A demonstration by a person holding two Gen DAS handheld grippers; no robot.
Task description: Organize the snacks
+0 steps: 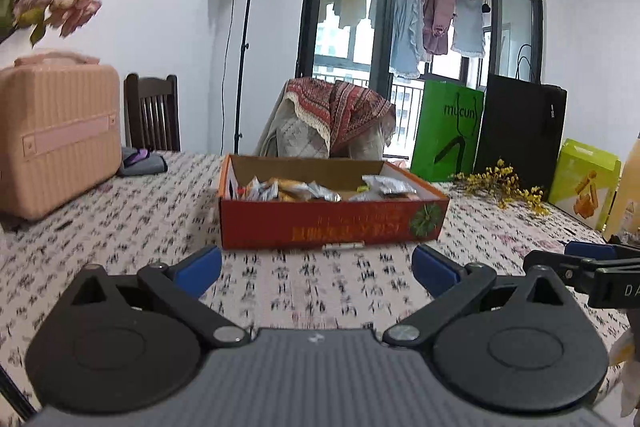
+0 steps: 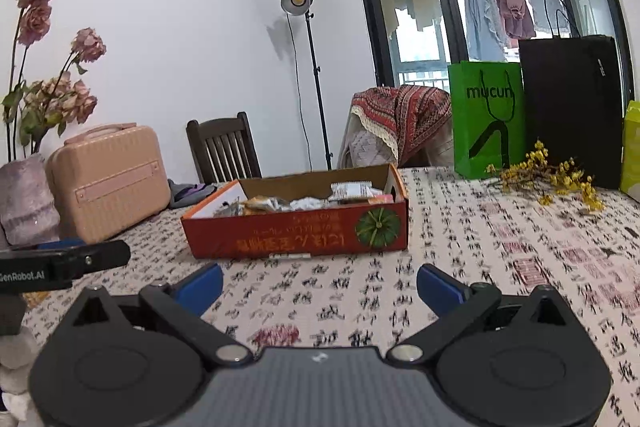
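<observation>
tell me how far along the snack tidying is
Done: snack packets already lie in the red box. In hand: nothing; left gripper and right gripper are both open and empty, short of the box. Left: no loose snacks show on the tablecloth.

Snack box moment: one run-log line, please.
left gripper open | right gripper open | snack box on table, packets inside | nothing held

Left gripper (image 1: 316, 267): jaws spread wide, holding nothing, level.
Right gripper (image 2: 319, 285): jaws spread wide, holding nothing, beside the left.
</observation>
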